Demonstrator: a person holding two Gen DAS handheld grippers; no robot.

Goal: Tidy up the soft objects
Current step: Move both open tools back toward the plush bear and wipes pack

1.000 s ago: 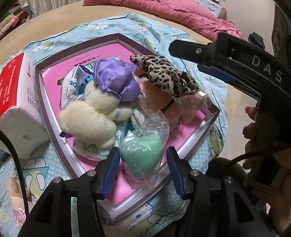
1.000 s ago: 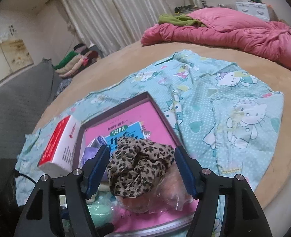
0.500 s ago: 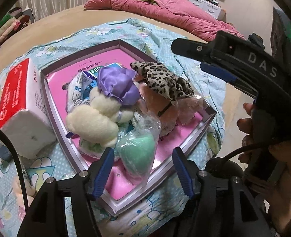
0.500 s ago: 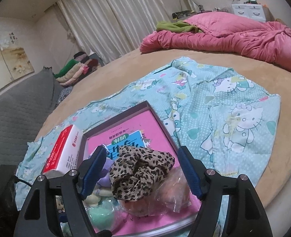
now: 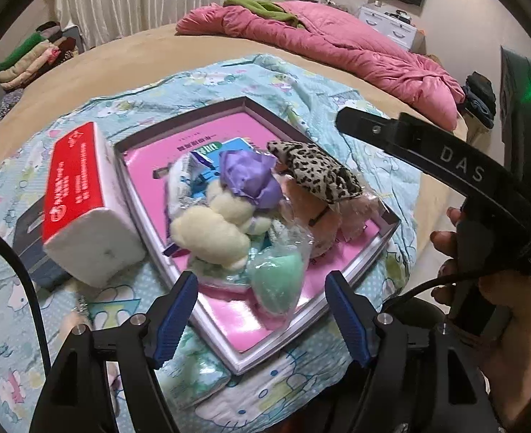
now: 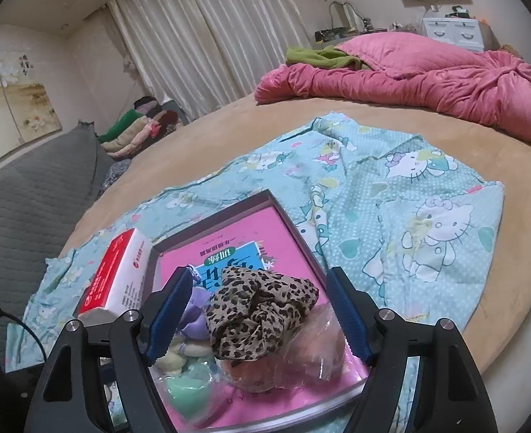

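Observation:
A pink-floored tray on the bed holds a pile of soft things: a leopard scrunchie, a purple scrunchie, a cream plush, a bagged green sponge and a bagged peach puff. My left gripper hovers over the tray's near corner. Its jaws are opening, with the sponge bag lying between and below them, untouched. My right gripper is open and straddles the leopard scrunchie, its pads clear of the fabric. One of its fingers crosses the left wrist view.
A red and white tissue pack lies against the tray's left side. A cartoon-print blue cloth covers the tan bed. A pink quilt is heaped at the far edge. A hand holds the right gripper's handle.
The left jaws have spread away from the green sponge bag and the gripper has lifted back; the bag stays in the tray. The right jaws have widened slightly around the leopard scrunchie.

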